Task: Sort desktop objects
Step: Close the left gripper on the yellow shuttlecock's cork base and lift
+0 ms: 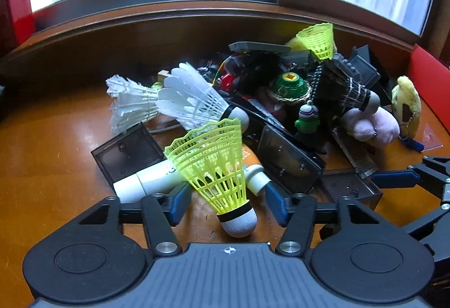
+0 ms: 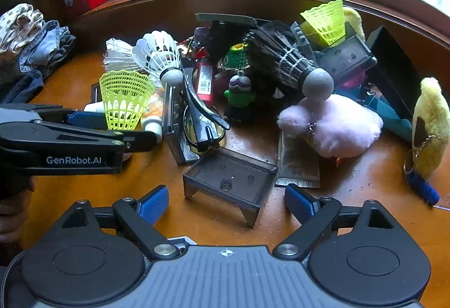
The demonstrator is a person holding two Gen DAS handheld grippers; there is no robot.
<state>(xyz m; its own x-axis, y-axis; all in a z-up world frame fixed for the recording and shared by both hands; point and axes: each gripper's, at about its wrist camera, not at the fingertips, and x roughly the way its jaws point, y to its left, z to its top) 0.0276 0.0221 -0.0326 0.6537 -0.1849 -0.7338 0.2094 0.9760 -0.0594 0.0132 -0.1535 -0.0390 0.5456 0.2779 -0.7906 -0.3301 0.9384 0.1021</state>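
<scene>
Now the left gripper (image 1: 227, 197) clamps the yellow shuttlecock (image 1: 216, 159); the right gripper (image 2: 226, 204) gapes empty. Next, lift it clear of the pile.

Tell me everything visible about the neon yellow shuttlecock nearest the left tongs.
The neon yellow shuttlecock has a mesh skirt that looks like plastic, a black band and a rounded white-grey cap. It stands tilted, cap down near the brown desk, skirt flaring up and away. It sits between the blue pads of the left tongs; whether the pads press on it cannot be told. Behind it lies a white tube, which the skirt overlaps. It looks intact.
</scene>
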